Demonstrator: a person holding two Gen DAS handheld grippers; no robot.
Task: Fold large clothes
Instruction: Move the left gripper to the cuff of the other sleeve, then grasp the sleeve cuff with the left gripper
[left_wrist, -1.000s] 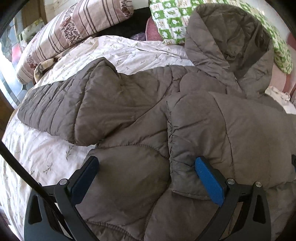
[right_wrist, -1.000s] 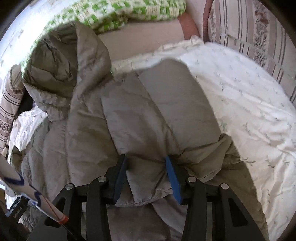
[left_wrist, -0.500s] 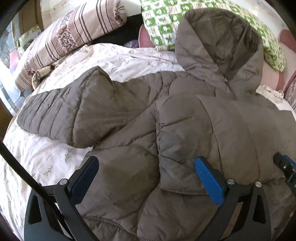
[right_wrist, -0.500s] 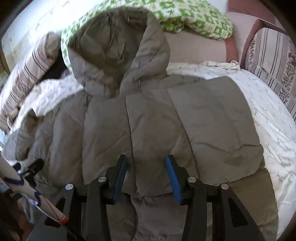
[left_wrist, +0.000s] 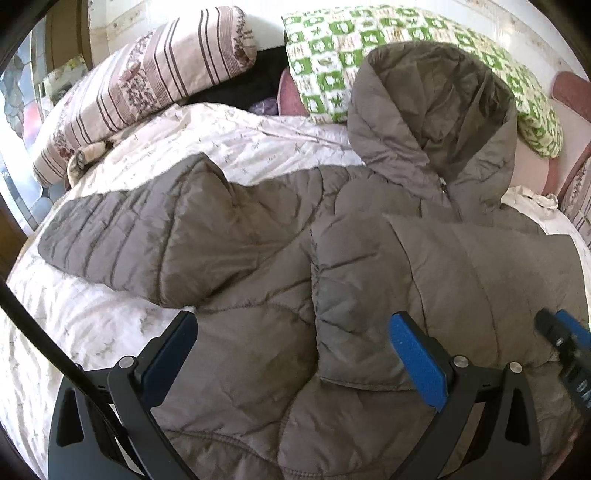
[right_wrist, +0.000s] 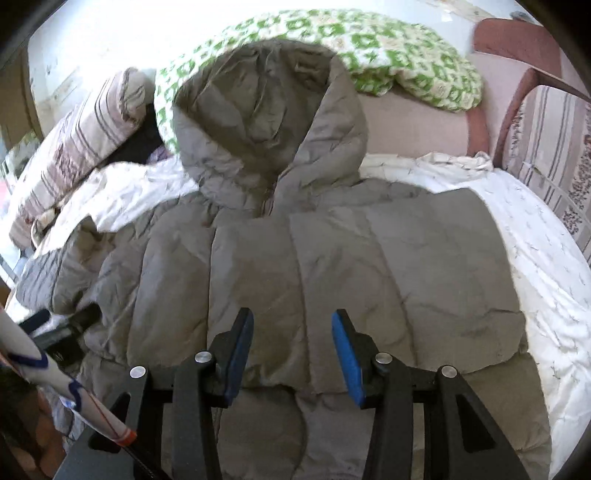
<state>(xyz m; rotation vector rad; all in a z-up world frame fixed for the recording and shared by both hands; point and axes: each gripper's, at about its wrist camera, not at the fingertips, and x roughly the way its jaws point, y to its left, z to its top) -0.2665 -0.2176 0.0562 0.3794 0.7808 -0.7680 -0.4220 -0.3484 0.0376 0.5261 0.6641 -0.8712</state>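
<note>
Puffer jacket (left_wrist: 258, 266), grey-brown and quilted, lies spread on the bed (left_wrist: 74, 332) directly ahead of and beneath both tools. Its hood (left_wrist: 436, 122) points away from them and rests against a green-and-white checked pillow (left_wrist: 332, 62). One sleeve (left_wrist: 129, 240) stretches out flat to the far left of the left hand-held gripper (left_wrist: 291, 354). The other sleeve is folded in over the chest, forming a flat panel (right_wrist: 369, 277) whose lower edge lies just ahead of the right hand-held gripper (right_wrist: 291, 350).

The left hand-held gripper is angled downward over the jacket's lower front. Its blue-padded jaws stand wide apart, and nothing is pinched between them. The cloth simply passes below the gap.

The right hand-held gripper is likewise tilted down, centred on the folded panel with the hood straight ahead. Its jaws stand about half apart, one to each side of the panel's hem. The pads do not appear to press the fabric, so it reads as open and holding nothing. Its tip shows at the right edge of the left view, low over the jacket.

A striped pillow (left_wrist: 147, 81) lies beyond the outstretched sleeve, to the far left.
</note>
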